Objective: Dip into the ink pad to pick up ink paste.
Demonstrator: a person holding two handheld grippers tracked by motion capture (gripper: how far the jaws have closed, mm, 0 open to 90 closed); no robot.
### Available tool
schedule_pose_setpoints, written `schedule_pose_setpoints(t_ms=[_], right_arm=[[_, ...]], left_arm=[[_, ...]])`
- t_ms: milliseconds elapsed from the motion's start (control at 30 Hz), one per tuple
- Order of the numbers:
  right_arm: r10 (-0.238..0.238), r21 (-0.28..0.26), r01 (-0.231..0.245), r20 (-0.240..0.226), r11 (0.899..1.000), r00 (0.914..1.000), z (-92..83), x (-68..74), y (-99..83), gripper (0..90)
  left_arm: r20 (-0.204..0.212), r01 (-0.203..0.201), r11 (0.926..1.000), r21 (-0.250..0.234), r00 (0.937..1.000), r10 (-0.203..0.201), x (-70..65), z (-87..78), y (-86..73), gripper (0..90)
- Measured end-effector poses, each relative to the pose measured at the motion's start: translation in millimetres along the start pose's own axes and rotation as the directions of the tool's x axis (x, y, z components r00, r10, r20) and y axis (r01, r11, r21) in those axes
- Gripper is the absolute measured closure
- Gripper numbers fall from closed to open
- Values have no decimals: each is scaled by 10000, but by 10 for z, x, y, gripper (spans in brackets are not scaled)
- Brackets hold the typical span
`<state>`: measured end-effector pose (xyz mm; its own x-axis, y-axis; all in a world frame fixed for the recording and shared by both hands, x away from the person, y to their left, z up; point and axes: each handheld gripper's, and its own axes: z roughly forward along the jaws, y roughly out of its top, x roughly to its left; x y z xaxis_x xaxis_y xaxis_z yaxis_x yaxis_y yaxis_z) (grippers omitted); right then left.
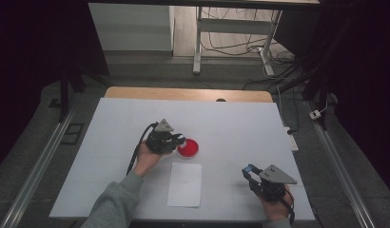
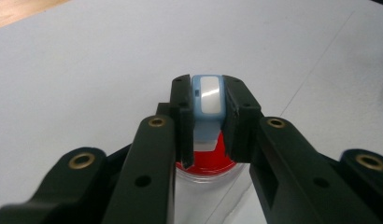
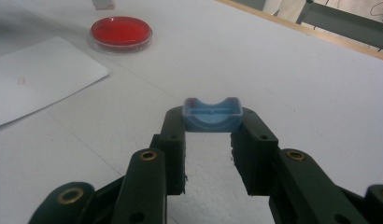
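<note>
Desk (image 1: 240,123) and floor beyond
A white desk with a wooden far edge; cables (image 1: 231,47) lie on the floor behind it.

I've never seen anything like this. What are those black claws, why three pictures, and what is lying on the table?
A person holds a two-jawed grasping tool in each hand. The high view looks down on the white table; the other two cameras ride on the tools and look along their jaws. The left tool is shut on a small blue-and-white stamp-like piece, above a round red dish. The right tool is shut on a blue cap-like piece. A white sheet of paper lies near the dish.
</note>
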<state>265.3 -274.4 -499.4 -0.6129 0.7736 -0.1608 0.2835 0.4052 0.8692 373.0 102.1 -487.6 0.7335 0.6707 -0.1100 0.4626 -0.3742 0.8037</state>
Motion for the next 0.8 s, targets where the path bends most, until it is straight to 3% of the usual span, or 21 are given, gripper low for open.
schedule_pose_setpoints(t_ms=[800], right_arm=[[19,-30,-19,2,10000,10000,-10,0,2,659]], left_arm=[[842,-39,9993,-382,9964,72,-77,-192,73,759]])
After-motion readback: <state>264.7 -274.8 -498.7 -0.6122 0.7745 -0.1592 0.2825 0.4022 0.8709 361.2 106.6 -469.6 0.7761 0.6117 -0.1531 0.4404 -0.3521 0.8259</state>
